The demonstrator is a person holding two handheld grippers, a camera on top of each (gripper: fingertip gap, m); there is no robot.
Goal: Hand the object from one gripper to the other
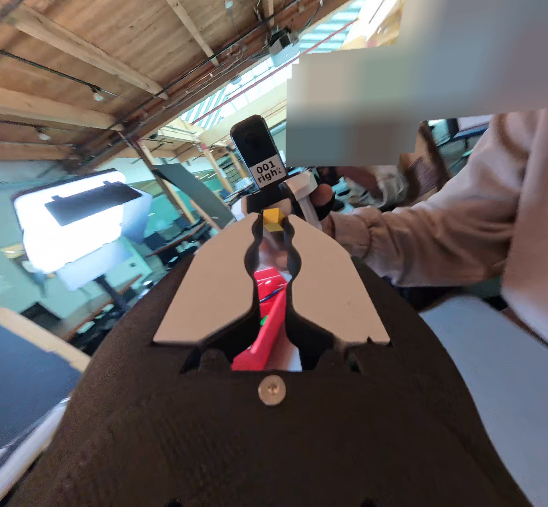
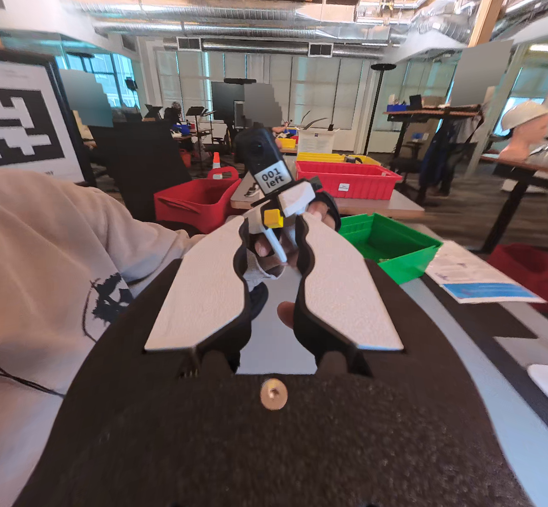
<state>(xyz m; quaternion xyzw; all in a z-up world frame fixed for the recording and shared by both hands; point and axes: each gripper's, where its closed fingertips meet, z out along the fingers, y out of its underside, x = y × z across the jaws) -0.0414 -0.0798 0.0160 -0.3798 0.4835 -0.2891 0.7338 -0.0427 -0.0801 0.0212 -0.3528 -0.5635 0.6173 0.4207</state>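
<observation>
Left wrist view, nearest: left tool (image 1: 272,227) drawn narrow, white fingers pinching a small yellow block (image 1: 272,219) right at the tips. Through the slit lower down, a glimpse of a red bin (image 1: 267,329). Just behind the block, the right tool (image 1: 267,205) facing back, gripped by a gloved hand (image 1: 321,199) at the end of a pale sleeve (image 1: 430,226). Cannot tell from here whether its fingers touch the block. Farthest, a wooden beam ceiling (image 1: 118,33).

Right wrist view, nearest: right tool (image 2: 272,224) spread wide, nothing pressed between its white fingers (image 2: 207,285). Level with the tips and centred in the gap, the yellow block (image 2: 272,217), clear space on both sides, held up off the counter (image 2: 421,297) by the left tool (image 2: 268,220). Behind that, the gloved hand (image 2: 323,214) holding the left tool; to the left, a pale sleeve (image 2: 74,240).

Beyond on the right, a green bin (image 2: 385,240) on the counter, printed sheets (image 2: 480,279) beside it. Left of centre, a red bin (image 2: 197,196). Farther back, a long red tray (image 2: 347,180) on another counter, yellow bins (image 2: 326,157) behind it and an orange cone (image 2: 216,162) near the red bin's handle.
</observation>
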